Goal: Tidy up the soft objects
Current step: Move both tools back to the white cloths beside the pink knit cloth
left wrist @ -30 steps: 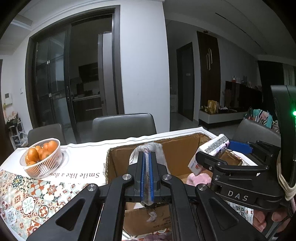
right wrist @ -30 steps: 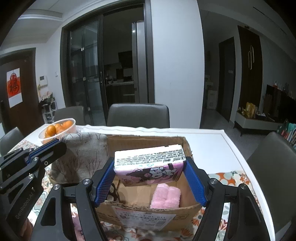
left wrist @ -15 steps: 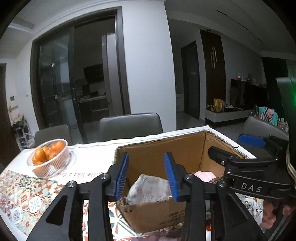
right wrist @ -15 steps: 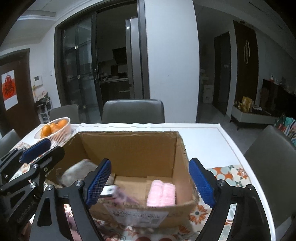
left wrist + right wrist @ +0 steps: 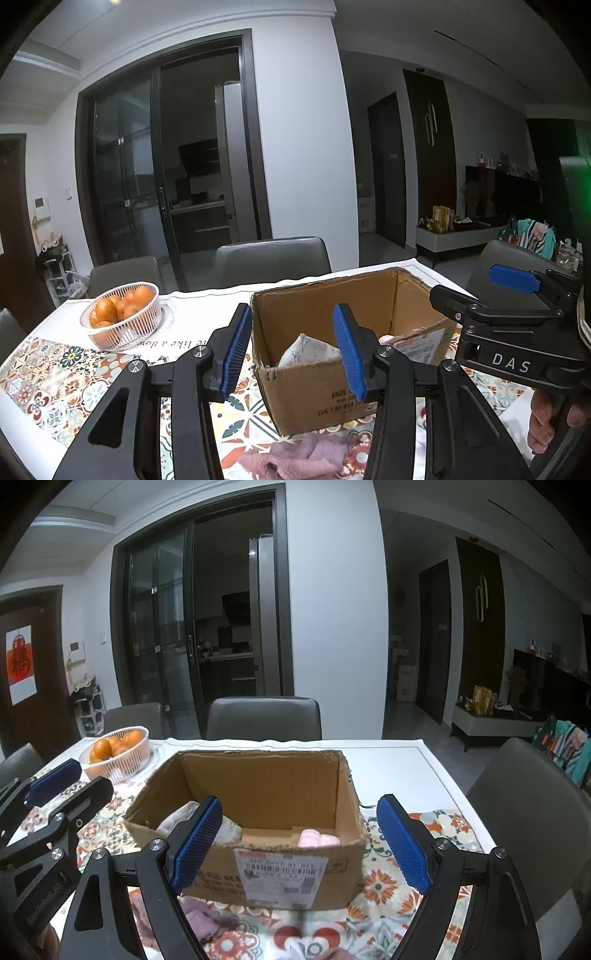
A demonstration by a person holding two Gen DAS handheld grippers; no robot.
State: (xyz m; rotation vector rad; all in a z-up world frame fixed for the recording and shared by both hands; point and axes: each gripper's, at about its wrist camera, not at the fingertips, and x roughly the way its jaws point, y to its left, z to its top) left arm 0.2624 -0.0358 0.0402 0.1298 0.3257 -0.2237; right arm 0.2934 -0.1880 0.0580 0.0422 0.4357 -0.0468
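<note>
Two views show the scene, and the left wrist view comes first. The left gripper (image 5: 291, 349) hangs with its blue pads spread wide and nothing between them, which suits a tool free to go for the next soft item. Just beyond its fingertips sits the cardboard box (image 5: 317, 391), open at the top so things can be dropped in from above. A pale patterned cloth (image 5: 308, 349) lies inside, showing between the two pads and past them. Below the gripper, nearer than the box, a mauve towel (image 5: 303, 456) lies crumpled on the patterned tablecloth (image 5: 48, 384), not yet boxed; it is probably the next thing to collect. Off to the left and farther away stands a white basket of oranges (image 5: 123, 319), well apart from the work. The right gripper (image 5: 513, 295) appears at the right edge of this view, beside the box.

From the right wrist view, the right gripper (image 5: 299, 843) is likewise spread wide and carries nothing. The box lies straight ahead, its labelled front wall between the pads. Inside, the cloth rests behind the left pad, and a pink fluffy roll (image 5: 317, 838) sits low against the front wall, toward the right pad. More mauve fabric lies under the gripper, in front of the box.
</note>
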